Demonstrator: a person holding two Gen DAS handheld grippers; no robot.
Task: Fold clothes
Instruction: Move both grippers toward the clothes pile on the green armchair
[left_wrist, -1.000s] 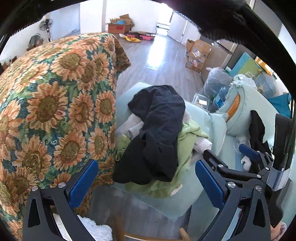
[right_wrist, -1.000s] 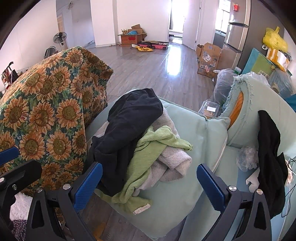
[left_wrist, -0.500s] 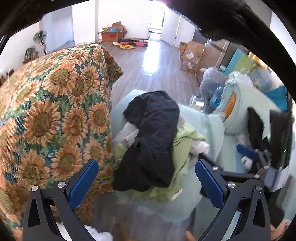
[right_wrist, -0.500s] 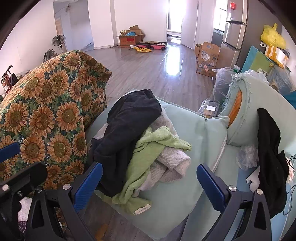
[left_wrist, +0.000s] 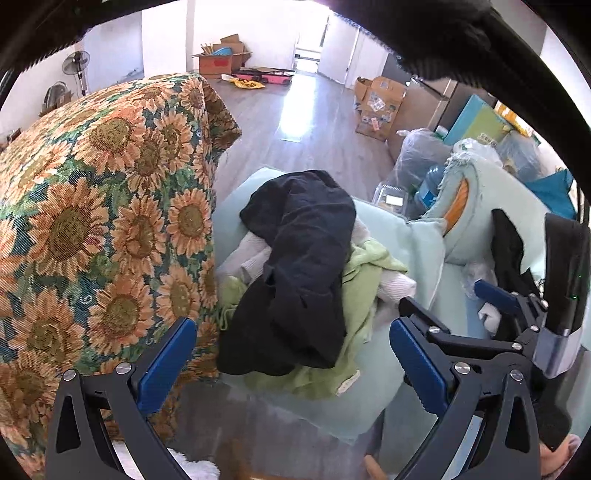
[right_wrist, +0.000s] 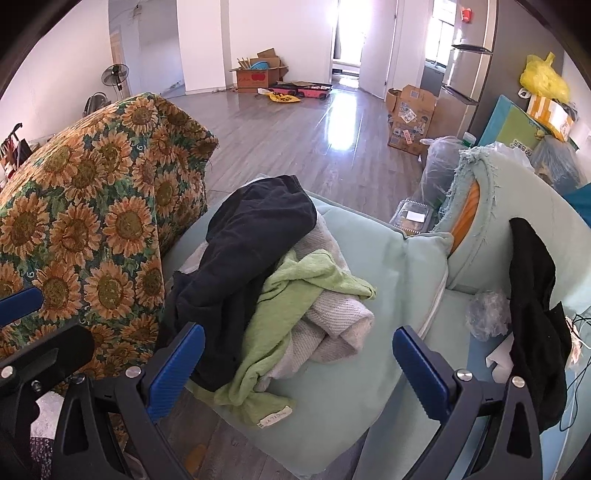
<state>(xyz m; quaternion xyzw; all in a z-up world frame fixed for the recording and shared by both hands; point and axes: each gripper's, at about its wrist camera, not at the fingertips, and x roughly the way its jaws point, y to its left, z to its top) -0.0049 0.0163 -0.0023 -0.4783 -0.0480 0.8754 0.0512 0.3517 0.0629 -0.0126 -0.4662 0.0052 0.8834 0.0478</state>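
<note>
Three garments lie heaped on the pale green cushion (right_wrist: 373, 391) at frame centre: a dark garment (right_wrist: 243, 258) on top, a lime cloth (right_wrist: 295, 295) and a grey knit (right_wrist: 332, 328). Your left gripper (left_wrist: 291, 362) and right gripper (right_wrist: 299, 365) hover spread wide, empty. Expect limp, light fabric; pinch the dark garment's upper edge.

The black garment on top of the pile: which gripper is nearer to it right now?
Left, narrowly. The left gripper frames the black garment directly ahead; the right gripper sits further right, facing the green towel.
</note>
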